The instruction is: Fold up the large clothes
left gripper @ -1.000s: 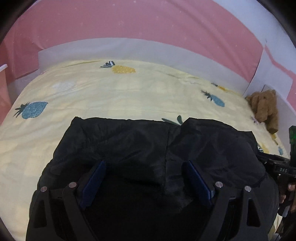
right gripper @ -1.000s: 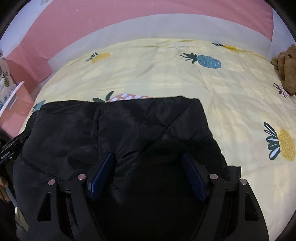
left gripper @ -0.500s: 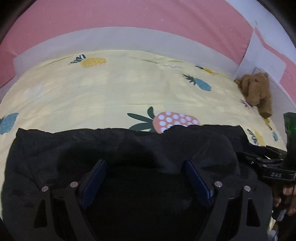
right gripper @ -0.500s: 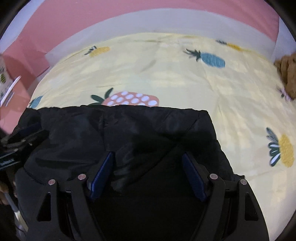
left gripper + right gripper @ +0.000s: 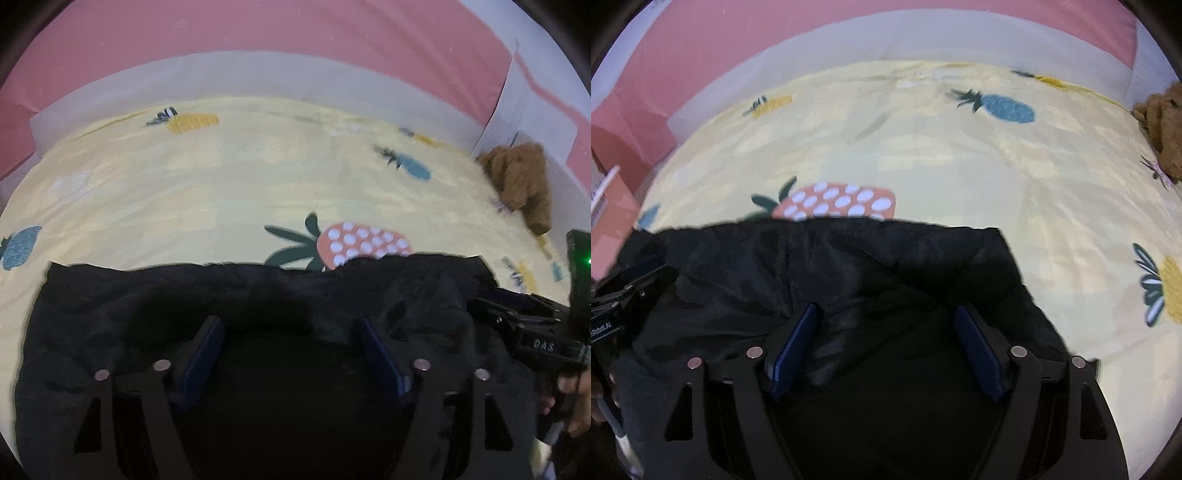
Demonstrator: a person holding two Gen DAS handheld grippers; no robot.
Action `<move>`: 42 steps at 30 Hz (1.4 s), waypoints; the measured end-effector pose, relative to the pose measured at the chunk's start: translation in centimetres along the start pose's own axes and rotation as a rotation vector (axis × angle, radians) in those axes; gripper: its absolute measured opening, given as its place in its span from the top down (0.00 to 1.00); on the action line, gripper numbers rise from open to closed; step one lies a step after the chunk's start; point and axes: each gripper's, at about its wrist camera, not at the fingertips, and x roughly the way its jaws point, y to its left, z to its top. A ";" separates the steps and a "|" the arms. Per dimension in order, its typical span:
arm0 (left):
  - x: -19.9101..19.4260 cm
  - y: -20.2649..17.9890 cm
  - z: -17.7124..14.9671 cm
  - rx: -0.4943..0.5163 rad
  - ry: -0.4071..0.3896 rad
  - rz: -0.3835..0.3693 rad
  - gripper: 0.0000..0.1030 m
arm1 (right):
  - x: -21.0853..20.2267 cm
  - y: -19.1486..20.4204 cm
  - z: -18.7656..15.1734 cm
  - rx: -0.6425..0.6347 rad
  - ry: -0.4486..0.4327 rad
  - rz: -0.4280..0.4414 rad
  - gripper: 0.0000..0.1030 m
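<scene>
Left tongs (image 5: 290, 354): jaws wide but closing now, black jacket (image 5: 240, 295) bunched between the blue pads (image 5: 201, 356). Can't see the pads pressing on the cloth yet, so I'd call it not gripped. Pointing steeply down at the bed.

Right tongs (image 5: 886, 354): jaws also wide, straddling a raised ridge of the same jacket (image 5: 849, 266). Left pad (image 5: 794, 347) sits against a fold; no clear pinch either. Real grip or just resting in the fabric, can't tell for sure.

The two tongs sit side by side over the near part of the jacket, each visible at the edge of the other's view. My read: both are placed near the edge closest to the person to grab it at two spots, so the fabric lifts evenly for the next fold instead of sagging in the middle.

Jacket: black, slightly shiny, padded-looking with faint quilting lines. Lies on the yellow fruit-print bedsheet (image 5: 960, 147), far edge fairly straight and just overlapping the pink spotted strawberry print (image 5: 834, 201). Right corner looks squared off, left side lumpier. Looks partly folded already, bulky, likely to spring back.

Brown stuffed toy (image 5: 517, 181) sits well apart, at the far right corner of the bed by the wall. Not in the way.
</scene>
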 end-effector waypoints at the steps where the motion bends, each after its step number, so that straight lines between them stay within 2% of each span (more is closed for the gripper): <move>1: -1.6 1.0 0.1 -0.006 -0.034 0.000 0.27 | -1.1 -0.2 0.2 0.003 -0.031 -0.002 0.26; 2: -2.7 2.1 0.2 -0.007 -0.058 0.015 0.27 | -1.7 -0.5 0.4 0.009 -0.048 -0.006 0.26; 4: -3.9 4.6 0.2 -0.005 -0.078 0.066 0.27 | -1.4 -1.3 0.7 0.013 -0.025 -0.039 0.26; 6: -3.5 7.3 -0.2 -0.031 -0.059 0.131 0.27 | 0.5 -2.2 0.3 0.014 0.031 -0.091 0.26; 7: -3.1 8.1 -0.3 -0.050 -0.043 0.134 0.28 | 1.3 -2.8 0.0 0.037 0.048 -0.088 0.26; 8: -1.9 9.4 -0.9 -0.084 -0.017 0.118 0.28 | 1.8 -3.4 -0.2 0.062 0.049 -0.075 0.26; 10: -0.7 10.2 -1.7 -0.117 -0.025 0.079 0.27 | 2.4 -3.7 -0.7 0.079 0.035 -0.072 0.26; 13: 0.4 9.8 -2.2 -0.099 -0.061 0.082 0.27 | 2.9 -3.3 -1.1 0.058 0.016 -0.111 0.26; 21: 2.1 10.4 -2.4 -0.115 -0.083 0.052 0.27 | 3.8 -3.7 -1.8 0.078 -0.007 -0.127 0.26; 25: 1.5 10.0 -1.6 -0.115 -0.057 0.070 0.29 | 2.2 -3.9 -1.1 0.101 -0.002 -0.128 0.26; 27: -0.6 9.8 -1.2 -0.113 -0.080 0.069 0.31 | -0.6 -3.0 -0.6 0.076 -0.057 -0.132 0.26; 31: -5.6 8.5 -0.9 -0.112 -0.156 0.024 0.31 | -5.8 0.5 -0.3 0.015 -0.163 -0.035 0.26; 34: -7.9 5.0 -1.0 -0.038 -0.186 -0.035 0.31 | -6.3 4.5 -0.8 -0.080 -0.162 0.018 0.26; 36: -6.6 2.1 -1.2 0.027 -0.147 -0.080 0.31 | -4.4 6.3 -1.2 -0.114 -0.113 0.032 0.26; 38: -3.7 0.3 -1.6 0.067 -0.078 -0.072 0.31 | -2.0 6.8 -1.5 -0.121 -0.066 0.010 0.26; 40: -1.2 -0.1 -2.2 0.068 -0.027 -0.055 0.31 | 0.0 6.1 -2.0 -0.099 -0.048 0.015 0.26; 42: 0.4 -0.3 -2.7 0.084 -0.045 -0.020 0.30 | 0.8 5.6 -2.3 -0.091 -0.056 0.013 0.26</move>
